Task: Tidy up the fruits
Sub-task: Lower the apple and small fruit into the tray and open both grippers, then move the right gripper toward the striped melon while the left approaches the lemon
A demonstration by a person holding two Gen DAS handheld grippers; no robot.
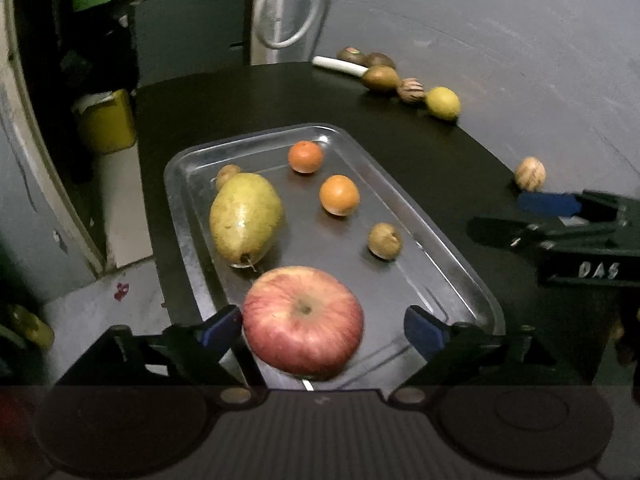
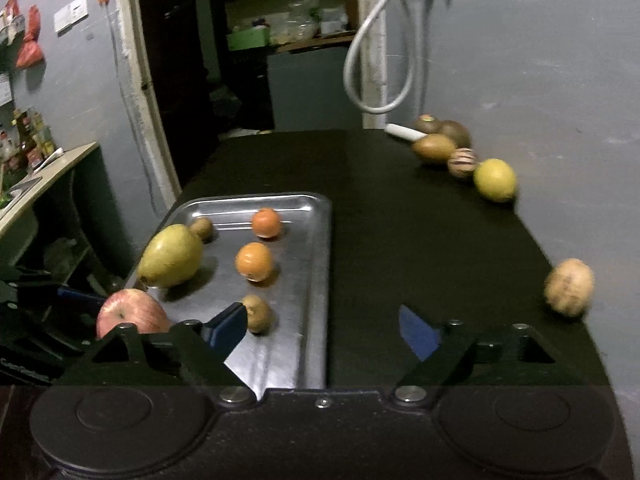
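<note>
A metal tray (image 1: 460, 280) on the black table (image 1: 400, 148) holds a red apple (image 1: 303, 321), a green pear (image 1: 245, 218), two oranges (image 1: 339, 195) and two small brown fruits (image 1: 384, 241). My left gripper (image 1: 323, 328) is open, its pads on either side of the apple at the tray's near end; the left pad touches it and the right stands clear. My right gripper (image 2: 323, 330) is open and empty over the tray's right rim (image 2: 320, 280). A pale round fruit (image 2: 569, 287) lies at the table's right edge.
A row of fruits along the far wall: a yellow lemon (image 2: 495, 180), a striped fruit (image 2: 462, 163), brown fruits (image 2: 434, 148) and a white tube (image 2: 404, 132). A white cable loop (image 2: 376, 60) hangs behind. A doorway and counter (image 2: 40, 176) lie left.
</note>
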